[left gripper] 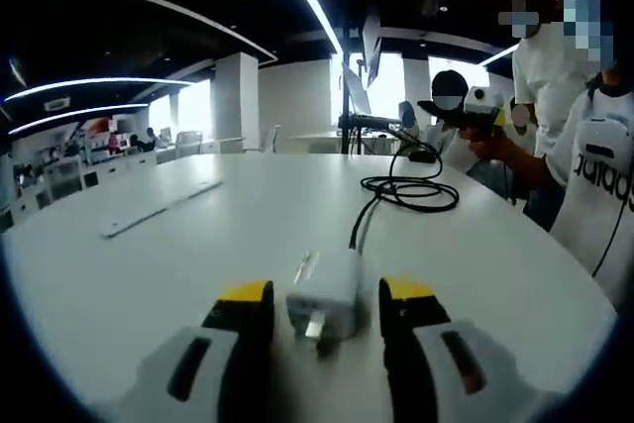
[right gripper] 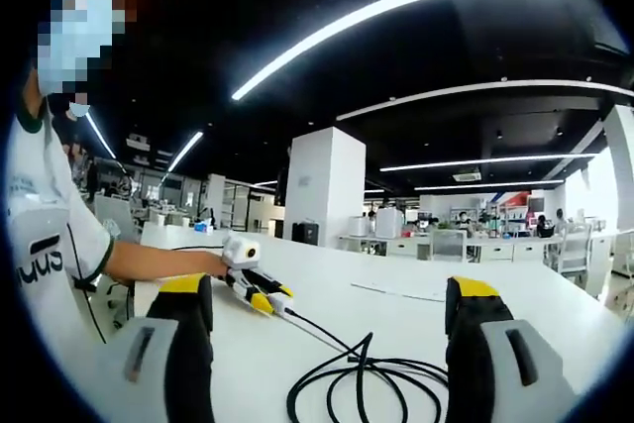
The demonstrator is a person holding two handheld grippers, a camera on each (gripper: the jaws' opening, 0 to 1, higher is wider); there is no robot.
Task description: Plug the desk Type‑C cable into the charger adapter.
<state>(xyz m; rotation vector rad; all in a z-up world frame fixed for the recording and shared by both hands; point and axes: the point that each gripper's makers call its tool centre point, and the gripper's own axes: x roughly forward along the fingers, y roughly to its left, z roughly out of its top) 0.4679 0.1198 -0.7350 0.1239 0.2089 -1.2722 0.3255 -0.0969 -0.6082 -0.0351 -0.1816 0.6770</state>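
In the left gripper view, the left gripper [left gripper: 325, 309] stands released, its yellow-tipped black jaws spread on either side of a white, boxy plastic charger adapter [left gripper: 327, 292] lying on the round white worktop [left gripper: 149, 274] near its near edge; the adapter's metal prongs point back toward the camera, and whether the jaws touch its sides I cannot tell; a black Type-C cable [left gripper: 408, 191] runs from just beyond the adapter's far end into a loose coil toward the worktop's far right edge; whether its end is seated in the adapter cannot be told; a flat pale strip [left gripper: 161, 209] lies toward the far left edge; at the right edge stand people in white shirts.

In the right gripper view, the right gripper [right gripper: 329, 316] is likewise released, jaws wide apart above the worktop, grasping nothing; the cable's coil lies between them near the near edge; further along the worktop's left edge, the other gripper lies at the cable's far end, a person's hand [right gripper: 203, 263] on it.
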